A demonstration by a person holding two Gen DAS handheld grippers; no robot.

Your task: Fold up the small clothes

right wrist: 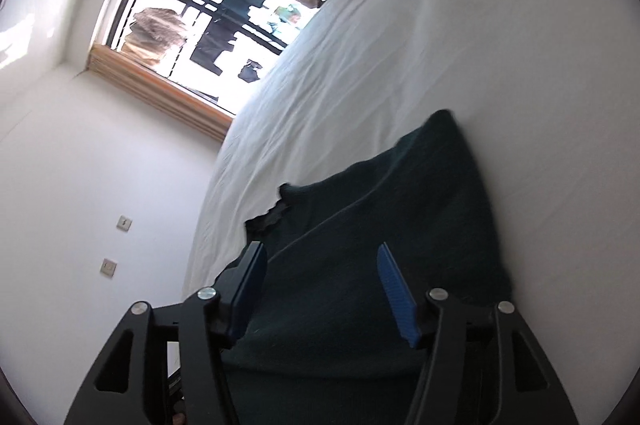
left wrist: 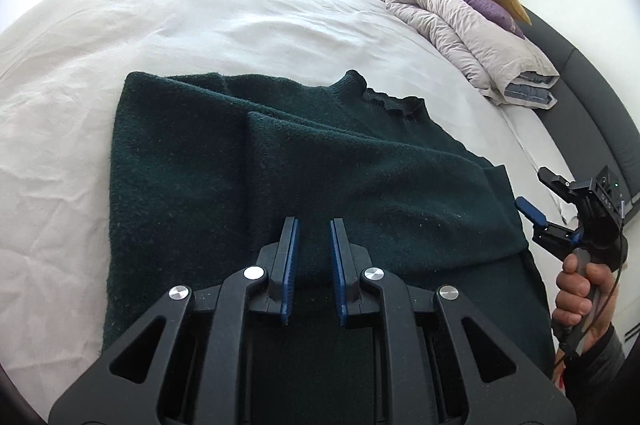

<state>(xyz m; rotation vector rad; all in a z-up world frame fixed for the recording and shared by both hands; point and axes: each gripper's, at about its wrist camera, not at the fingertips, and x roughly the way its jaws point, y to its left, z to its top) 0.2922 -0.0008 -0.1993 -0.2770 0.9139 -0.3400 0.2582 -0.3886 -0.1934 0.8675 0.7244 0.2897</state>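
L gripper (left wrist: 314,225) fingers nearly closed, R gripper (right wrist: 320,251) fingers spread

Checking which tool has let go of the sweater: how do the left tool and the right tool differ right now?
The left tool has its jaws close together, a narrow gap between the blue pads; the right tool stands wide open. The left tool looks down over the middle of the dark green sweater; the right tool sits at the sweater's edge, rolled sideways. Both have black frames and blue pads, and neither visibly grips fabric.
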